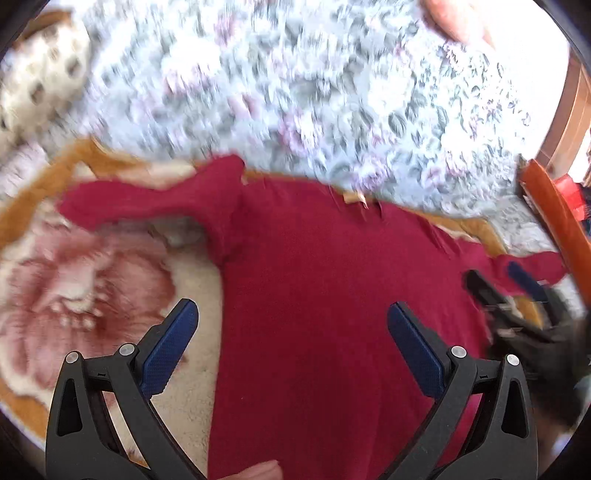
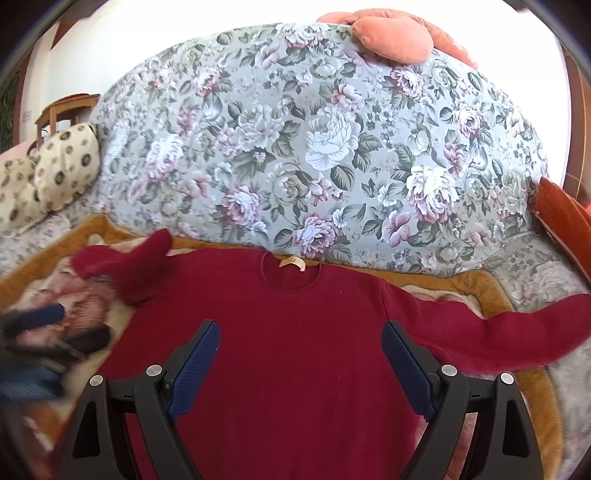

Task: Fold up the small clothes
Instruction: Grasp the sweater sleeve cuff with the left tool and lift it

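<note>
A dark red long-sleeved sweater [image 2: 288, 332] lies flat on a blanket, neck towards the sofa back, a tan label at the collar. Its left sleeve [image 2: 129, 266] is bunched and folded; its right sleeve [image 2: 517, 328] stretches out to the right. My right gripper [image 2: 301, 332] hovers open over the sweater's chest, nothing between its fingers. My left gripper [image 1: 293, 312] is open above the sweater's left half [image 1: 314, 295], empty; this view is motion-blurred. The right gripper [image 1: 502, 284] shows blurred in the left wrist view, and the left gripper [image 2: 62, 328] blurred in the right wrist view.
A cream blanket with an orange-brown border [image 2: 480, 284] and a pink flower print [image 1: 85, 288] lies under the sweater. Behind rises a floral sofa back [image 2: 314, 147] with a peach cushion [image 2: 391, 35] on top. Patterned pillows [image 2: 55, 173] sit left, an orange cushion [image 2: 565, 210] right.
</note>
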Motion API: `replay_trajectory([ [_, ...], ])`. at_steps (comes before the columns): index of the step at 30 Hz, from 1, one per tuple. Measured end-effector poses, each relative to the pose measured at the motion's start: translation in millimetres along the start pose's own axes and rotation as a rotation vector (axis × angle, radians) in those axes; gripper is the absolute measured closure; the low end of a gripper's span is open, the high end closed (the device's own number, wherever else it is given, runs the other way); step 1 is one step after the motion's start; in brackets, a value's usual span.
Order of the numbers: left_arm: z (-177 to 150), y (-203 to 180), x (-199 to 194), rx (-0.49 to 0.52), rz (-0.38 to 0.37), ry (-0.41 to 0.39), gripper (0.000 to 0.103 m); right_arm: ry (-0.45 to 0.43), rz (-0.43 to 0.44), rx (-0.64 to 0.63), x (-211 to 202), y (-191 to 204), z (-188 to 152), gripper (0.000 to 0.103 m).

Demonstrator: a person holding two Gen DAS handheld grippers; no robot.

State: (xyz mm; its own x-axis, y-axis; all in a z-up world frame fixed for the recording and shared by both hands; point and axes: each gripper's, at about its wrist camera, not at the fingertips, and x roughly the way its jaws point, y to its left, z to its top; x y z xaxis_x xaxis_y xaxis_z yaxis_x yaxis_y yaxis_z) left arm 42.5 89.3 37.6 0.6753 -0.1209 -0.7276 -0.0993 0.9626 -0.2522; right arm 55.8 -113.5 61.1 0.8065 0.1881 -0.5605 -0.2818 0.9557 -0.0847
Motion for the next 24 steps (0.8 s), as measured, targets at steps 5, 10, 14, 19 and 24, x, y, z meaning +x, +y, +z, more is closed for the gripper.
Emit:
replay_trajectory([
  [5,1.9,42.4,6.5,-0.013,-0.003,0.032,0.0,0.084,0.002,0.038,28.7,-3.4,-27.5,0.018],
  [10,20.1,112.7,7.4,-0.173,-0.011,-0.005,0.001,0.194,0.001,0.069,59.2,-8.1,-34.3,0.018],
  [14,44.3,182.8,-3.3,-0.341,-0.067,-0.069,0.001,0.302,0.032,0.093,86.6,-9.7,-43.7,0.017],
  [19,83.3,274.1,5.4,-0.597,-0.154,-0.065,0.001,0.298,0.01,0.067,87.5,-5.0,-48.6,0.014],
  [24,100.6,324.3,23.6,-0.713,-0.19,-0.085,0.001,0.297,0.004,0.064,89.1,-5.0,-46.2,0.012],
])
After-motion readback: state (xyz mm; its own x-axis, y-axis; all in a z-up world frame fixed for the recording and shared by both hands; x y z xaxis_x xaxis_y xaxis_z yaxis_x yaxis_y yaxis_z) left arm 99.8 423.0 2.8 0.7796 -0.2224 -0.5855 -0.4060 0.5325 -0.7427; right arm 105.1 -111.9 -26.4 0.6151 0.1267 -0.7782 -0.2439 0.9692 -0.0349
